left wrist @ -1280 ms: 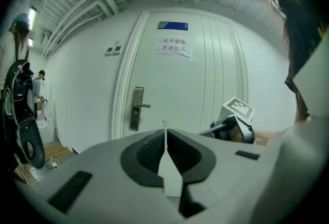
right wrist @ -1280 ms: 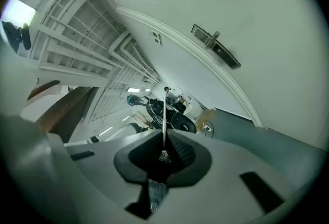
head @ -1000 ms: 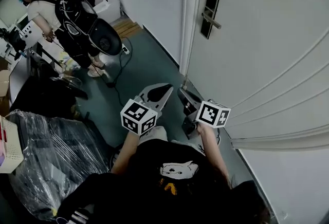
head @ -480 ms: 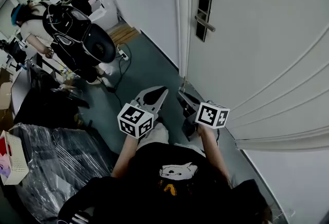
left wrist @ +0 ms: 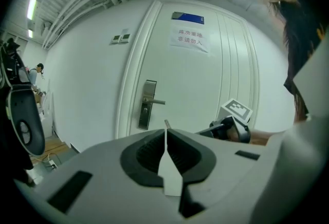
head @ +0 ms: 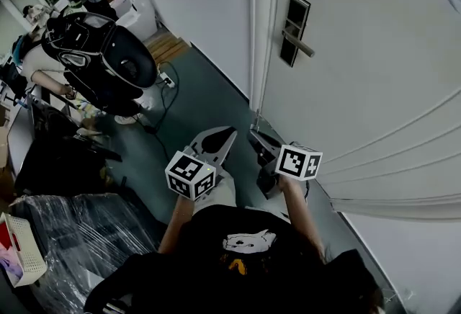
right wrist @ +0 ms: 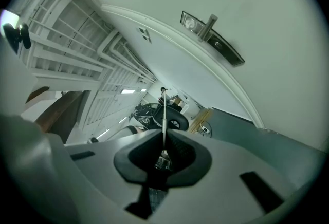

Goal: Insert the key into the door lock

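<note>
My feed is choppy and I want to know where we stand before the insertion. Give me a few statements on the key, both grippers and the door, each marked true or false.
1. The right gripper is shut on a thin key. True.
2. The key sits in the door lock. False: it is held low near the person's body, well short of the lock.
3. The left gripper has its jaws wide apart. False: they are together.
4. A paper notice hangs on the door above the lock. True.
5. The lock plate has a round knob. False: a lever handle sticks out of it.
</note>
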The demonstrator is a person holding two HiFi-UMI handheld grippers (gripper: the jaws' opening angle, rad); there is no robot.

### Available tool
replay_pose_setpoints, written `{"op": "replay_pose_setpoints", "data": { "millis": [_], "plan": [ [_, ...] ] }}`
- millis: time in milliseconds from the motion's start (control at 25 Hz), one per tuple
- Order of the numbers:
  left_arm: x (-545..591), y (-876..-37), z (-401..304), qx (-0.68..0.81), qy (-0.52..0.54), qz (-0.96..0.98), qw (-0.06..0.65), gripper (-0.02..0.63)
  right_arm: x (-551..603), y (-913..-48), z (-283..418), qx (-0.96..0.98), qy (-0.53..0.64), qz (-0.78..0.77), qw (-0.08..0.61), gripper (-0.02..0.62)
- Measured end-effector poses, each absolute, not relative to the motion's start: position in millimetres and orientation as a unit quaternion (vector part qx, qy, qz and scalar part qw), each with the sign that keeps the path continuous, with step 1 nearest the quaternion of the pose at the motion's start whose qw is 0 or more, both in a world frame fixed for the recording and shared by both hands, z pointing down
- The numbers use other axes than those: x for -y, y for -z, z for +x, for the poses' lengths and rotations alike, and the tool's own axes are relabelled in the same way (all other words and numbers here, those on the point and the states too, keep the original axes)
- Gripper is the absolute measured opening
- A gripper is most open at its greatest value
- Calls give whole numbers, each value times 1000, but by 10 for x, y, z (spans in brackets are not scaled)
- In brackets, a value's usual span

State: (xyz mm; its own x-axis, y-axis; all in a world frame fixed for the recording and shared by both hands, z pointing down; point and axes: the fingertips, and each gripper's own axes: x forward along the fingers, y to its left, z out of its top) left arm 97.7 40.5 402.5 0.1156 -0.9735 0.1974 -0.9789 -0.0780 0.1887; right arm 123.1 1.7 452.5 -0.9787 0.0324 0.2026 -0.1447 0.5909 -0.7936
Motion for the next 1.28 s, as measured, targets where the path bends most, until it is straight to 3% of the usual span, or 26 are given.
{"op": "replay_pose_setpoints", "data": {
  "millis": [680, 1280],
  "plan": [
    [300, -4070, -849, 597, -10, 791, 134, 18, 550, -4648, -619, 881, -456, 85, 97, 22],
    [715, -4202, -1019, 490, -5, 860, 142, 18, 900, -4722, -665, 861, -460, 210, 50, 23]
  ]
}}
